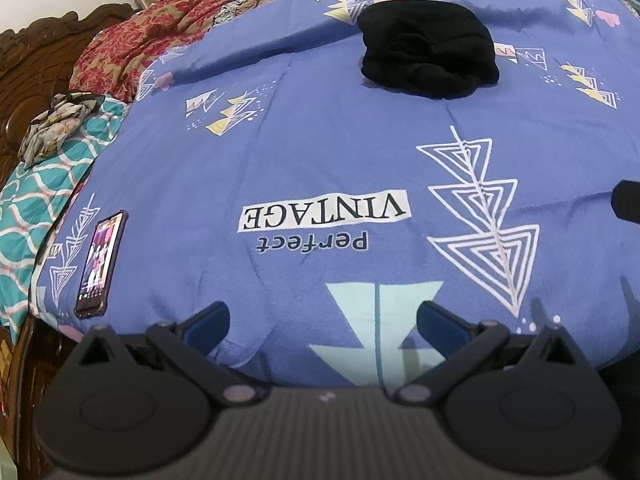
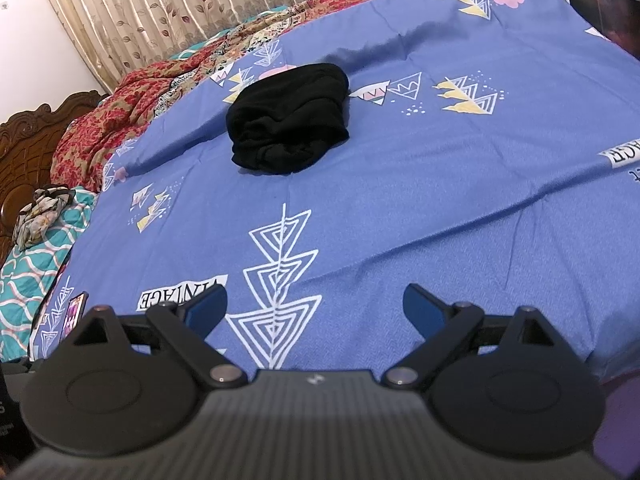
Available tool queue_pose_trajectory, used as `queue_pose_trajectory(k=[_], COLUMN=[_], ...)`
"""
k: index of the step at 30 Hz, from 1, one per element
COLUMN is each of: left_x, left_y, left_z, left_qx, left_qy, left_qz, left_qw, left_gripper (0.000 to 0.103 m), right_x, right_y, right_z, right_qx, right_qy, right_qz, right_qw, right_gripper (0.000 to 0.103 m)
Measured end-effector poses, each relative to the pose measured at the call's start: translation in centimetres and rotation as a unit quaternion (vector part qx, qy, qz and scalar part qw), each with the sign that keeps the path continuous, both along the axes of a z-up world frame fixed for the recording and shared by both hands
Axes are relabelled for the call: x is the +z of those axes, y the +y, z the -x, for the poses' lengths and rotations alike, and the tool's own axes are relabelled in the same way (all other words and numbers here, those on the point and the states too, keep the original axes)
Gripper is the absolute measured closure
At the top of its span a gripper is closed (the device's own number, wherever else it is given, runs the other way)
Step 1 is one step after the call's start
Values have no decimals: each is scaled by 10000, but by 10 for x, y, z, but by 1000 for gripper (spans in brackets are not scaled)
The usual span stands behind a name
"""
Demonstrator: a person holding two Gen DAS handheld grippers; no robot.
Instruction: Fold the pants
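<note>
Blue patterned bedspread (image 1: 320, 160) bearing folded black fabric pants (image 1: 428, 56); leaf-print curtains (image 2: 160, 12) behind. Left hand-held gripper (image 1: 323, 322) and right hand-held gripper (image 2: 315, 308) held spread, empty, near edge.

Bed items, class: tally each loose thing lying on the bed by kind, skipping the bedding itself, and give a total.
Black pants, in a bundle: 1
Phone: 1
Floral cloth bundle: 1
Total: 3
</note>
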State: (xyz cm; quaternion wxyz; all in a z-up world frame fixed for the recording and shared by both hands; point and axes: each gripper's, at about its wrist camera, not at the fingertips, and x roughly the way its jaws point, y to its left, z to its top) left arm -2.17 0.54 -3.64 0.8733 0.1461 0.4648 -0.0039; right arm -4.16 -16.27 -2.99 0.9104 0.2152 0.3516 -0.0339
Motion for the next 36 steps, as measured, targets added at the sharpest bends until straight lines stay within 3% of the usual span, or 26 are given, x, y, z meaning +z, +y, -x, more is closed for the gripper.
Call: queue_pose_trajectory(k=[36], left_x=[0], left_y=[-5], left_z=[0], left_qx=[-9], left_qy=[55], left_qz=[-28], left_qw=[10000], left_gripper=[0], right_x=[-1], right_y=[-9], right_z=[1], right_qx=[-25], right_qy=[-50], right_qz=[-103], right_qw=[9999], right_gripper=[7])
